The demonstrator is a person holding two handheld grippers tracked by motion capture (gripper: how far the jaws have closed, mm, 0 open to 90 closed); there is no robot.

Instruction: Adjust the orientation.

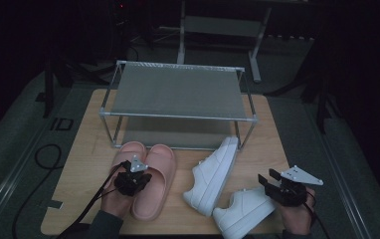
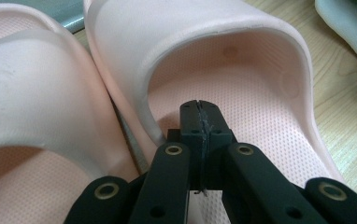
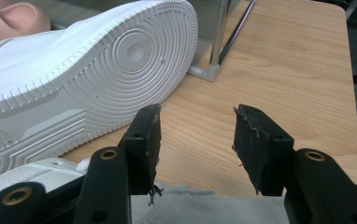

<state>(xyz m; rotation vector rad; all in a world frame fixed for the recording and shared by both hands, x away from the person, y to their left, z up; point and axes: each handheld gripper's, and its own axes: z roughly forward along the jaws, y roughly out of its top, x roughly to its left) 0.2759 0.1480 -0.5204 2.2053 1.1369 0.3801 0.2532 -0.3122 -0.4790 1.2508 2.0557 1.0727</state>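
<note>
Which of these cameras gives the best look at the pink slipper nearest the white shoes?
The left gripper view: the right-hand pink slipper looms close, its strap and dotted footbed plain to see, with the shut left gripper over the footbed. The high view shows it whole but small and dim. The right gripper view catches a pink corner, slipper uncertain.
</note>
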